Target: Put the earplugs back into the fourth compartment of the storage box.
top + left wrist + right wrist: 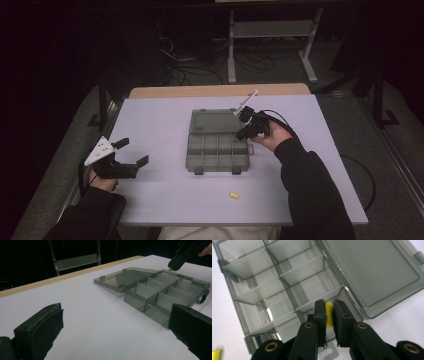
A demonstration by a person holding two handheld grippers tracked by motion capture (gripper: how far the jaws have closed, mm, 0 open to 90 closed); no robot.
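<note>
Left of the smoky grey translucent plastic compartment box (218,150), the left gripper (131,152) hovers with its jaws spread and nothing between them. In front of the box, a small yellow capsule-shaped piece (234,195) lies on the white table (165,195), apparently waiting its turn, its long axis running across the table. At the box's right rear corner, the right gripper (329,315) pinches a second small yellow piece (329,317) above a compartment, its long axis seemingly along the jaws, pointing down. The compartments look empty, so sorting seems barely begun.
</note>
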